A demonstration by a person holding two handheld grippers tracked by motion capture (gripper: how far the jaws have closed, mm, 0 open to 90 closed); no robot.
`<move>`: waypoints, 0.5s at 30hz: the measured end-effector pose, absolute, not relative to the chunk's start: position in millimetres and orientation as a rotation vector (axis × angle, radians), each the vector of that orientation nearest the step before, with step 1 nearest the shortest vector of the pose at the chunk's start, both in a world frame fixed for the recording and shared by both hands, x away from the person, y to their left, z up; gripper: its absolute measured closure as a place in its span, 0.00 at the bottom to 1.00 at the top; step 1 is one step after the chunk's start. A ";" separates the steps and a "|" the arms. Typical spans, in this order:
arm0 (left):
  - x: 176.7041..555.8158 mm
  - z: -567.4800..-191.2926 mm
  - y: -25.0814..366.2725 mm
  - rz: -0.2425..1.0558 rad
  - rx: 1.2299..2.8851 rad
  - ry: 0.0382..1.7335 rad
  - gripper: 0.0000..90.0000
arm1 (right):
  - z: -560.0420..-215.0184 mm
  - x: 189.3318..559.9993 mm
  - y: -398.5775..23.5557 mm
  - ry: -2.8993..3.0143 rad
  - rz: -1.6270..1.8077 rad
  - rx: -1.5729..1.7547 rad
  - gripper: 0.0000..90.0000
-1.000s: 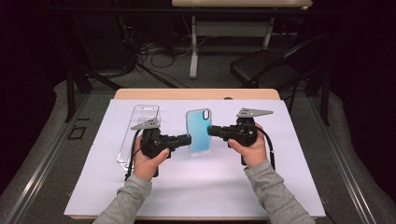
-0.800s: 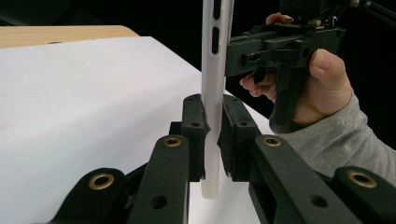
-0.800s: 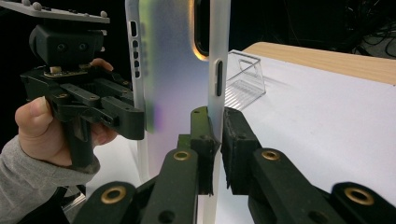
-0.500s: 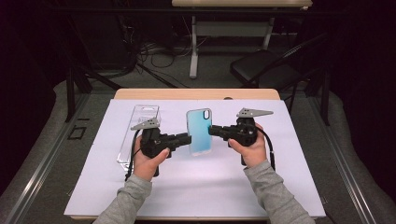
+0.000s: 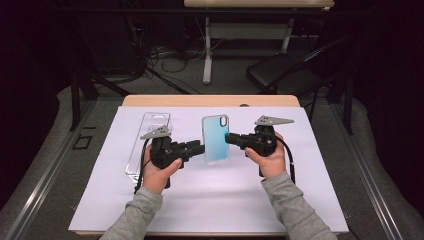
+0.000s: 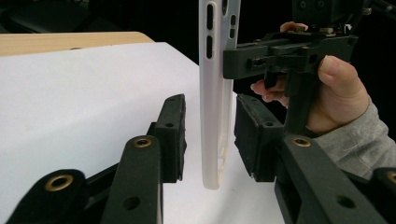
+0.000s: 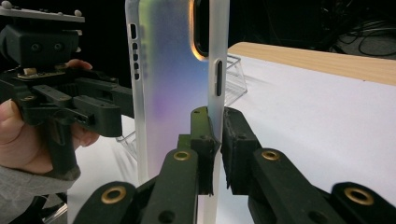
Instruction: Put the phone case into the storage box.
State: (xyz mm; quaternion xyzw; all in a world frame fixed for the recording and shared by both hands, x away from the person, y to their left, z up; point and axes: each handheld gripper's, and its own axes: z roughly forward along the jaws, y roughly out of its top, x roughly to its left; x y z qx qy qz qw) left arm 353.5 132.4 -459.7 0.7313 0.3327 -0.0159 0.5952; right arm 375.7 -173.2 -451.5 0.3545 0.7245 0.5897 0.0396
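High view: translucent blue-tinted plastic phone case (image 5: 216, 139) held upright above the middle of the white-covered desk (image 5: 320, 190), between both claws. Right claw (image 7: 219, 140) clenched on one long edge of the case, pads pressing its rim. Left claw (image 6: 208, 135) released, jaws just been opening, the case's other edge standing between the pads (image 6: 173, 135) without touching them. Clear rectangular plastic box (image 5: 149, 142) lying flat toward the desk's left edge, just behind the left hand (image 5: 159, 172). Bare wooden strip (image 5: 210, 100) along the far edge.
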 end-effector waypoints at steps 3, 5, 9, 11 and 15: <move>353.9 -459.7 132.4 -0.021 1.701 0.778 0.68 | -451.7 375.8 -174.2 2.205 1.798 1.101 0.94; 354.2 -459.7 132.6 -0.003 1.703 0.782 0.67 | -451.9 376.0 -174.6 2.200 1.798 1.106 0.93; 354.7 -459.9 132.5 0.019 1.709 0.795 0.65 | -452.7 376.5 -175.9 2.179 1.779 1.121 0.94; 355.3 -460.5 132.3 0.031 1.712 0.803 0.63 | -452.8 376.4 -176.4 2.168 1.775 1.133 0.93; 356.3 -461.1 132.5 0.053 1.719 0.817 0.60 | -452.9 376.4 -177.2 2.151 1.763 1.133 0.93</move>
